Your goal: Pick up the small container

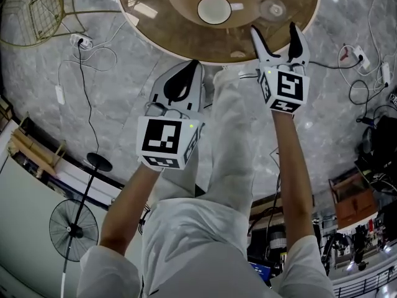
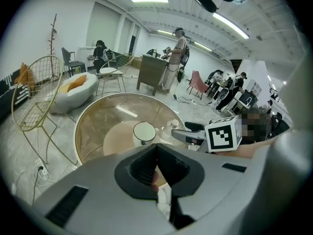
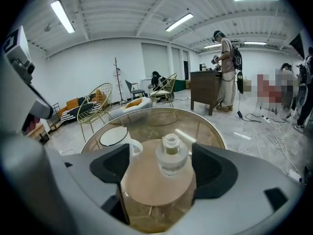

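The small clear container (image 1: 273, 8) with a knob lid stands on the round glass table (image 1: 155, 23), to the right of a white mug (image 1: 214, 9). My right gripper (image 1: 276, 35) is open at the table's near edge, its jaws pointing at the container. In the right gripper view the container (image 3: 171, 155) stands ahead, framed by the two spread jaws of my right gripper (image 3: 164, 173), which do not touch it; the mug (image 3: 115, 137) is to its left. My left gripper (image 1: 185, 73) hangs lower, off the table, its jaws together. In the left gripper view my left gripper (image 2: 156, 173) holds nothing.
A gold wire chair (image 1: 31, 11) stands left of the table. A power strip (image 1: 80, 41) and cables lie on the marble floor. A floor fan (image 1: 74, 228) is at the lower left. Several people and a wooden cabinet (image 2: 152, 71) are far behind the table.
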Available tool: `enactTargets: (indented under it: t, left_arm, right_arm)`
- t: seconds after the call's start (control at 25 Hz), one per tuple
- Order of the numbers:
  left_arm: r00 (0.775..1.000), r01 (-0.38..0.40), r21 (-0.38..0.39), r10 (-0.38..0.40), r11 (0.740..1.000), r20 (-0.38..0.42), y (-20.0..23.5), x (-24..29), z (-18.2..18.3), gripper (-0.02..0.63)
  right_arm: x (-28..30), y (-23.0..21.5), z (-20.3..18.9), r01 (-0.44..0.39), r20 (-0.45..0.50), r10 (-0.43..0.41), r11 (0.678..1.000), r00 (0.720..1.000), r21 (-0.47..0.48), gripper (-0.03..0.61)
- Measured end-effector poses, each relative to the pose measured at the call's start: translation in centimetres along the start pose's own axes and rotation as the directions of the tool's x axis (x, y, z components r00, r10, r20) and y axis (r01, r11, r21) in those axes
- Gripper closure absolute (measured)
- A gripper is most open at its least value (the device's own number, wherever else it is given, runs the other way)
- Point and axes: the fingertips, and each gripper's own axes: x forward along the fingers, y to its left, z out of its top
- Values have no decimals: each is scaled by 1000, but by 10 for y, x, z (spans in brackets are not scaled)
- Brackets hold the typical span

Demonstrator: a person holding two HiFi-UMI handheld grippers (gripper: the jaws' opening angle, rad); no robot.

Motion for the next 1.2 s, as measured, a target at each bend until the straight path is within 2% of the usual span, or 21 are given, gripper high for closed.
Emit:
enactTargets:
  t: [0.24,0.76,0.96,1.12,1.2]
  left_arm:
    - [1000,7,3,-7,1000,1,9,21,-3,595]
    - [1000,-10,-5,10,1000,-3,24,58,-16,595]
    - [1000,-1,-10,1,1000,-7,23,61,-19,595]
    - [1000,8,-15,-8,1000,-3,23,63,-22,595]
    - [1000,8,-15,-8,1000,1,24,64,-24,595]
  right_arm:
    - [28,-11,-22,12,-18,-11,999,1000,40,167]
    - [76,-26,-41,27,-13,-27,999,1000,23,165]
    - [80,-28,-38,54,-8,-54,998,999,20,186]
    - [83,-28,-42,62,-46,-63,998,997,-17,187]
    - [85,-28,-42,76,-63,-78,996,995,-37,240]
